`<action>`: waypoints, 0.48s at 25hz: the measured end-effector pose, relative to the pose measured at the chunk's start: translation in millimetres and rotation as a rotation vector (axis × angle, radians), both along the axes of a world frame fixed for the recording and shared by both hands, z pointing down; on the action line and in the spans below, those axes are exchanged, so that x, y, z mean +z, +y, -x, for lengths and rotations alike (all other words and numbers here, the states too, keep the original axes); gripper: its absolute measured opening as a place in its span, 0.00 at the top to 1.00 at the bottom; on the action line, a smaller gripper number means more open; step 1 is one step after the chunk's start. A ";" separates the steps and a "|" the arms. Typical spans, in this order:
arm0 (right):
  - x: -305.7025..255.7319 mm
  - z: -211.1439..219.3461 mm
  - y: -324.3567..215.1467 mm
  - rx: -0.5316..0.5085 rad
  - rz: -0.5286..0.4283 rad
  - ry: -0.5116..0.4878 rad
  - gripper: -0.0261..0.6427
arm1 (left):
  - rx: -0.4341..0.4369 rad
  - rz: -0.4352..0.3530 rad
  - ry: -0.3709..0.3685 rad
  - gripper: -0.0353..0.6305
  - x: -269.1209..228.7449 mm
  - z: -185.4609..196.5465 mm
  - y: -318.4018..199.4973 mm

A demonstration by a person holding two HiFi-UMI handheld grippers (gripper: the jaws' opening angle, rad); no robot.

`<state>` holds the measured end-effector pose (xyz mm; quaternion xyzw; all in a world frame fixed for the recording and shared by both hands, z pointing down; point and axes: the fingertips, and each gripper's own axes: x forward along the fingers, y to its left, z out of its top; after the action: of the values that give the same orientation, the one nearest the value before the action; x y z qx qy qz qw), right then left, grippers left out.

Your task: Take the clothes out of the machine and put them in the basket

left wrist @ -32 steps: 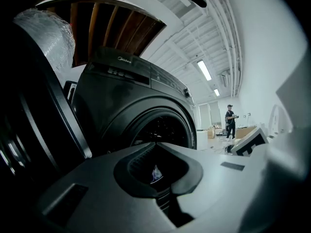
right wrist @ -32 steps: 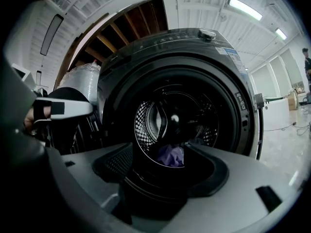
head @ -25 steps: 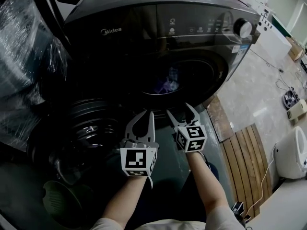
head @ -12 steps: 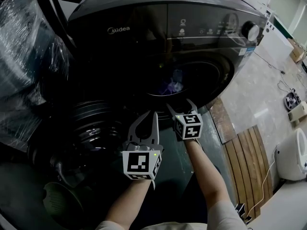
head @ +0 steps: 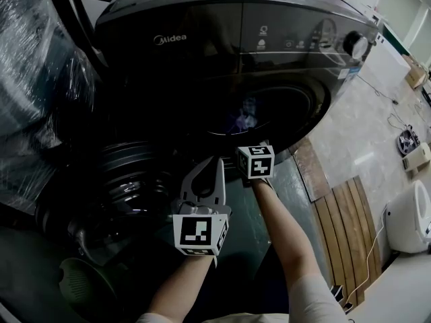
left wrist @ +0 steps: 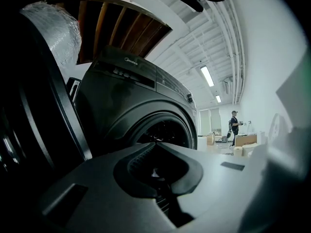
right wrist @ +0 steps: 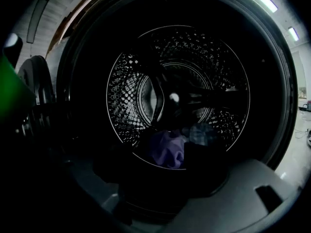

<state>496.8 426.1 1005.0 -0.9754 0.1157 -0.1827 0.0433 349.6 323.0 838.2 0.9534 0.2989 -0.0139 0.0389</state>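
Your right hand-held gripper reaches forward at the end of an outstretched forearm and tips a little downward, with its marker cube right at the lower lip of the round mouth of the machine. Its jaws stand wide apart and grip nothing: in the right gripper view they frame the bottom of the picture on either side, with open space between them. Straight ahead of those jaws, and well beyond their tips, the clothes lie in a small heap on the floor of the perforated drum. A purple piece is in front, with a bluish checked piece just beside it to the right. In your head view the same purple heap shows through the mouth just above the cube. Your left hand-held gripper hangs back from the mouth, held level on a bent arm, beside the right one and a little nearer to you. Its jaws are closed tip to tip, leaving only the oval hollow behind the tips, and nothing is caught in it. The door stands swung open at your left, and the green basket sits low at the left, below that door and well apart from both grippers.
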 end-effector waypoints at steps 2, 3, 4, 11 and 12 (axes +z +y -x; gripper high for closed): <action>1.6 -6.7 0.3 0.003 0.008 -0.008 0.46 | 0.005 0.001 -0.003 0.92 0.8 -0.1 1.1; 2.0 -9.8 0.1 0.003 0.014 -0.009 0.46 | 0.007 0.005 -0.005 0.92 1.0 -0.4 1.2; 2.5 -12.8 0.0 0.003 0.018 -0.012 0.46 | 0.007 0.009 -0.006 0.92 0.6 -0.7 1.3; 11.4 -30.7 2.4 0.021 0.020 -0.051 0.45 | 0.019 0.013 -0.011 0.92 1.1 -0.4 5.5; 11.6 -32.7 1.2 0.020 0.013 -0.052 0.45 | 0.021 0.013 -0.013 0.92 1.6 -0.4 5.9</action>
<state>529.4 427.2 1016.6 -0.9716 0.1037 -0.2084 0.0416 350.0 328.9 839.7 0.9501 0.3083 -0.0092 0.0473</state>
